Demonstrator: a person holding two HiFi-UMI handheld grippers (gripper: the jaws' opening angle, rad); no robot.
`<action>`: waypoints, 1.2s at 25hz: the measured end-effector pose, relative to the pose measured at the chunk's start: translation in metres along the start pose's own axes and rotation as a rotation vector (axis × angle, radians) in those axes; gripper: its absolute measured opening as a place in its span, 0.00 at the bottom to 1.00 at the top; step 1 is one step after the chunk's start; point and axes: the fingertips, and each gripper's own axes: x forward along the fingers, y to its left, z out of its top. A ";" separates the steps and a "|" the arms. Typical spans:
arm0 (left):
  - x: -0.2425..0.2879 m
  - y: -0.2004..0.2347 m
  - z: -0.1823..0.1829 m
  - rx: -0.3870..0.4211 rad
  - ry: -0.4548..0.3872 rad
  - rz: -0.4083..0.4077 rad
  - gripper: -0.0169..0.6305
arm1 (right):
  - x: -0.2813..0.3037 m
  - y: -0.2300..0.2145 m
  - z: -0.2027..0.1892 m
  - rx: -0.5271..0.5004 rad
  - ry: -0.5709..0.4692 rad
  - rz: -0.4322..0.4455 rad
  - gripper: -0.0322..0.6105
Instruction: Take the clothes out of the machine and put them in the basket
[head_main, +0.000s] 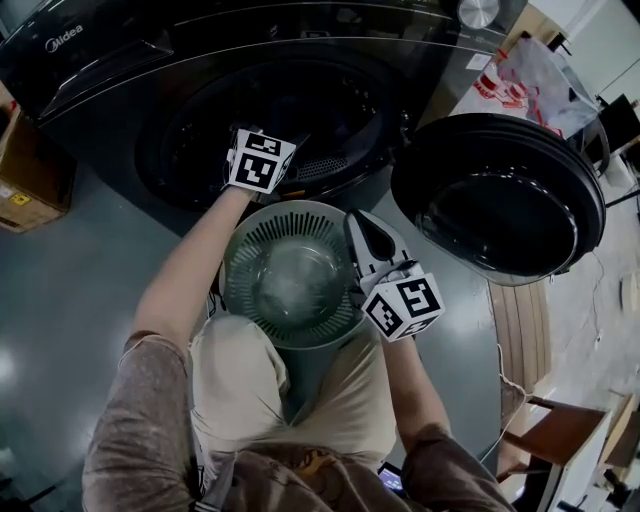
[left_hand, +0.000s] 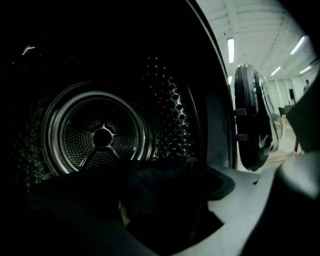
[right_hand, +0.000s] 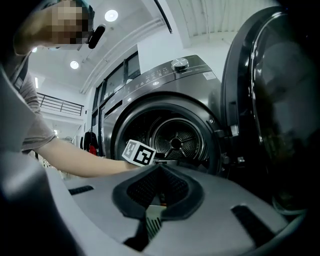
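Observation:
A dark washing machine (head_main: 100, 70) stands with its round door (head_main: 510, 195) swung open to the right. My left gripper (left_hand: 165, 210) reaches into the drum (left_hand: 102, 137), and only its marker cube (head_main: 260, 160) shows in the head view. Its jaws stand open. A dark garment (left_hand: 150, 192) lies low in the drum mouth between them; I cannot tell whether it touches them. The grey-green slatted basket (head_main: 290, 225) sits on the floor before the machine. My right gripper (head_main: 362, 228) rests on its right rim, and its jaws (right_hand: 155, 200) are shut on a slatted piece of that rim.
A cardboard box (head_main: 30, 170) stands on the floor left of the machine. Plastic bags (head_main: 530, 70) lie beyond the open door, and a wooden chair (head_main: 560, 430) is at the lower right. The person's knees (head_main: 250, 390) press close behind the basket.

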 end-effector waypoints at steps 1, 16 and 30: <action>0.007 0.004 -0.002 0.018 0.014 0.011 0.72 | 0.000 -0.001 -0.002 0.002 0.003 -0.003 0.05; 0.083 0.043 -0.051 0.135 0.253 0.067 0.72 | 0.002 -0.011 -0.017 0.013 0.036 -0.042 0.05; 0.074 0.056 -0.053 0.060 0.266 0.134 0.08 | -0.001 -0.013 -0.016 0.037 0.026 -0.046 0.05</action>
